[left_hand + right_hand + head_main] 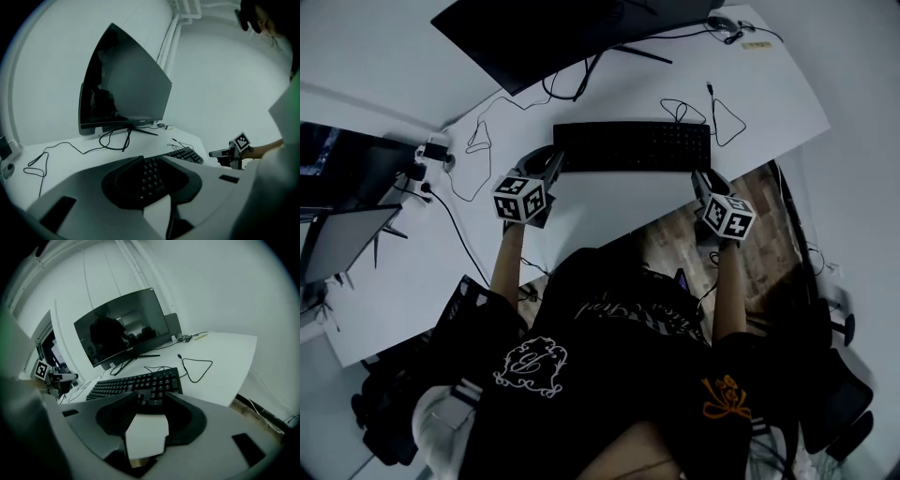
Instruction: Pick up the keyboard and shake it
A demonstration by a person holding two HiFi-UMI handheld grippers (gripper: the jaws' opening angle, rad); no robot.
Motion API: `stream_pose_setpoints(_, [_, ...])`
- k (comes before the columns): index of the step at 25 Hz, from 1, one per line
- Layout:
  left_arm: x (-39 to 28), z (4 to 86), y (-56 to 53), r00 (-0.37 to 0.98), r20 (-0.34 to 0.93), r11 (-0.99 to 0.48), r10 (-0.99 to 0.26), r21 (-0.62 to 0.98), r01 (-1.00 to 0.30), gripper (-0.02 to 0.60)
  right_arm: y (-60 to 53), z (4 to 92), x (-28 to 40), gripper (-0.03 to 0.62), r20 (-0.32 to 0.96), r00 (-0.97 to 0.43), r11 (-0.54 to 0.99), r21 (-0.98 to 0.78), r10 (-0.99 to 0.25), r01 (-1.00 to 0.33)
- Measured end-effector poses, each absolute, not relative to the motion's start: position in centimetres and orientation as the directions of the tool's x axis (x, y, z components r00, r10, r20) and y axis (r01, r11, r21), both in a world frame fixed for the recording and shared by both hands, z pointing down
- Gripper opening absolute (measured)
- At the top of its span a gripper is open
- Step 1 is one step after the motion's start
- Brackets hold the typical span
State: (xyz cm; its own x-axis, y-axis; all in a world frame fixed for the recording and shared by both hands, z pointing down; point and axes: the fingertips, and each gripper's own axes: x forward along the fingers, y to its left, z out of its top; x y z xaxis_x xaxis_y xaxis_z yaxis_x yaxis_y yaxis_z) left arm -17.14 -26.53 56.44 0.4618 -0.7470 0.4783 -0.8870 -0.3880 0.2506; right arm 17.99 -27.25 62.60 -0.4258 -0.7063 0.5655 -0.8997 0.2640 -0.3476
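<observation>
A black keyboard [633,145] lies flat on the white desk [609,211], in front of the monitor. My left gripper [551,171] is at its left end and my right gripper [701,178] at its right end. In the left gripper view the jaws [152,158] stand a narrow gap apart, with the keyboard [185,153] showing through and beyond them. In the right gripper view the jaws [152,397] stand apart with bare desk between them, and the keyboard [136,383] begins just past the tips. No pad presses on it.
A large dark monitor [544,33] stands at the back of the desk. Loose black cables [717,117] loop beside and behind the keyboard. More screens [337,234] sit on the desk at the left. Wooden floor [675,244] shows below the desk's front edge.
</observation>
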Motion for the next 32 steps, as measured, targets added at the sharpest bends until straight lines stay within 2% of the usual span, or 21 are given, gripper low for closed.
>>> stream_pose_setpoints(5, [-19.6,60.4,-30.0,0.460,0.556,-0.383,-0.692,0.257,-0.887,0.155,-29.5,65.0,19.1,0.266,0.620,-0.381,0.231,-0.311,-0.685,-0.922])
stream_pose_setpoints(11, [-20.2,65.6,-32.1,0.501,0.642,-0.364,-0.581,0.345,-0.865,0.279,-31.1,67.1,19.0,0.323,0.659,-0.408,0.234,-0.339,-0.632,-0.911])
stream_pose_setpoints(15, [-19.9,67.4,-33.0,0.538,0.645,-0.309,-0.543,0.442,-0.842,0.328,-31.4,68.3,18.9,0.347,0.681,-0.421,0.232,-0.355,-0.599,-0.906])
stream_pose_setpoints(26, [-18.7,68.6,-35.2,0.569,0.658,-0.325,-0.492,0.468,-0.822,0.339,-32.1,68.6,18.6,0.357,0.691,-0.404,0.171,-0.383,-0.599,-0.908])
stream_pose_setpoints(32, [-18.6,68.6,-35.2,0.572,0.659,-0.335,-0.488,0.463,-0.821,0.339,-32.6,68.7,19.0,0.348,0.696,-0.339,0.100,-0.361,-0.633,-0.927])
